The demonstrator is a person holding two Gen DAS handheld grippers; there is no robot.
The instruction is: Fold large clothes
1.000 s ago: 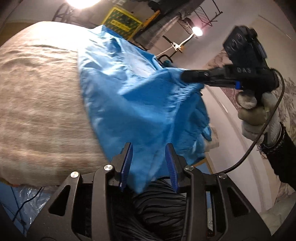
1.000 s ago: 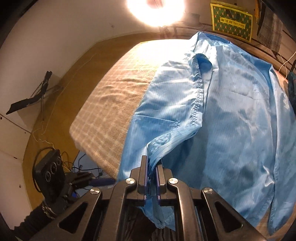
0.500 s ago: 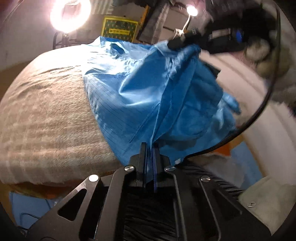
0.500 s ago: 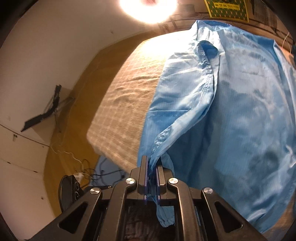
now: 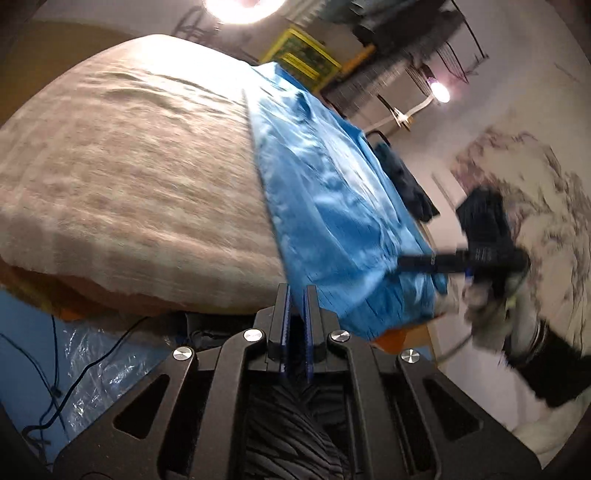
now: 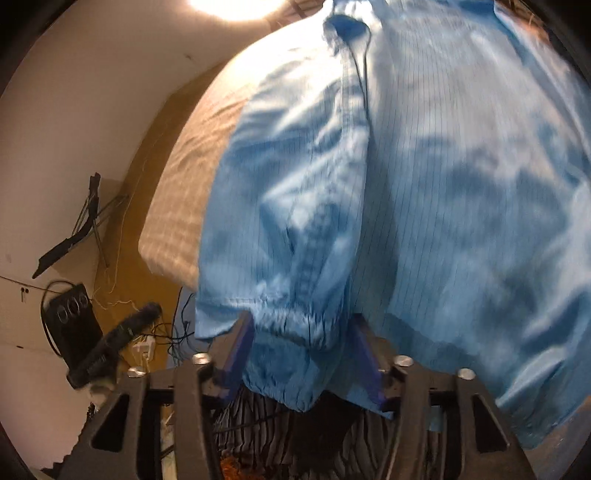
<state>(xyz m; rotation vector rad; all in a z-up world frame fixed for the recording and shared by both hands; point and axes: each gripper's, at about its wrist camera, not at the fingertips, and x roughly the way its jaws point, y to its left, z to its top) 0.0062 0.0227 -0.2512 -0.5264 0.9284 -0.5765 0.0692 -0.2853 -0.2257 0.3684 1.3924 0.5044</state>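
Note:
A large blue garment (image 5: 332, 206) lies spread on the right part of a beige-covered bed (image 5: 129, 177). My left gripper (image 5: 295, 295) is shut, with the garment's near hem edge at its fingertips. In the right wrist view the garment (image 6: 424, 184) fills most of the frame, and its gathered cuff (image 6: 295, 325) lies between the spread blue pads of my right gripper (image 6: 299, 339), which is open. The right gripper also shows in the left wrist view (image 5: 424, 263) at the garment's right edge, blurred.
A bright ring light (image 5: 240, 5) stands behind the bed. A yellow-green sign (image 5: 299, 59) and racks are at the back. Dark clothes (image 5: 406, 184) lie beyond the garment. Cables and plastic sheet (image 5: 92, 365) lie on the floor at left.
My right gripper opened and let go of the sleeve edge it pinched. The garment, lifted half a second ago, now lies flat on the bed. My left gripper shut earlier and stays shut.

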